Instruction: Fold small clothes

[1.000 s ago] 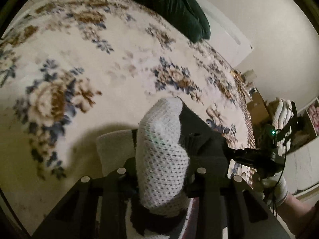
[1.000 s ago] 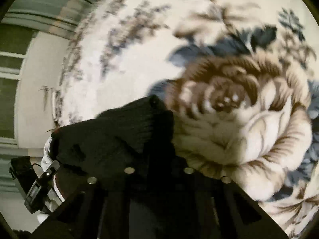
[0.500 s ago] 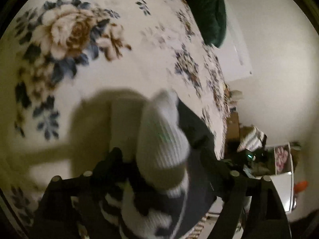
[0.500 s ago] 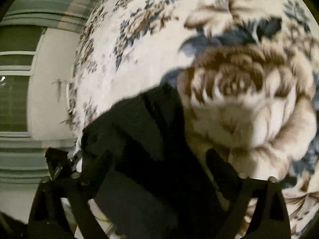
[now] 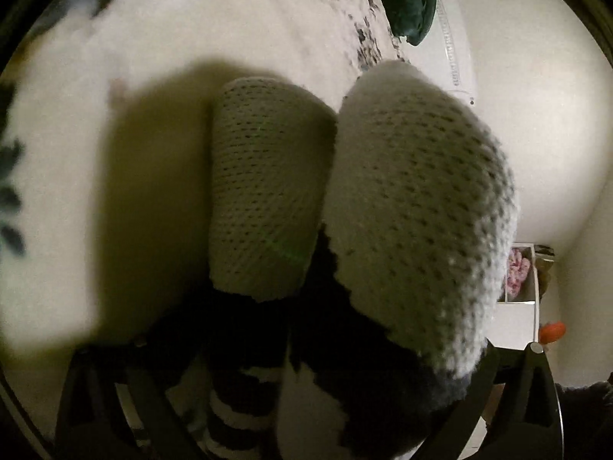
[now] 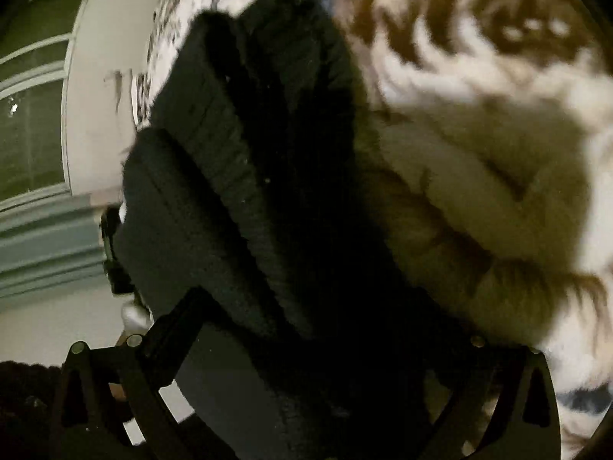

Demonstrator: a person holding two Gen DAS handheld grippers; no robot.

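Floral bedspread (image 5: 299, 38) lies beneath both grippers, and the knitted socks (image 5: 413, 207) rest on it between the spread fingers of the left gripper (image 5: 306, 402), its jaws opening. Right gripper (image 6: 306, 383) fingers are likewise released around the black cuffs (image 6: 237, 161); judging by this, both should back straight out so the fold stays put.

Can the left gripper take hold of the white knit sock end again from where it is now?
Probably yes. The left gripper has its jaws opening wide, and the white knit sock end lies right between and ahead of the fingers on the floral blanket, with nothing in between.
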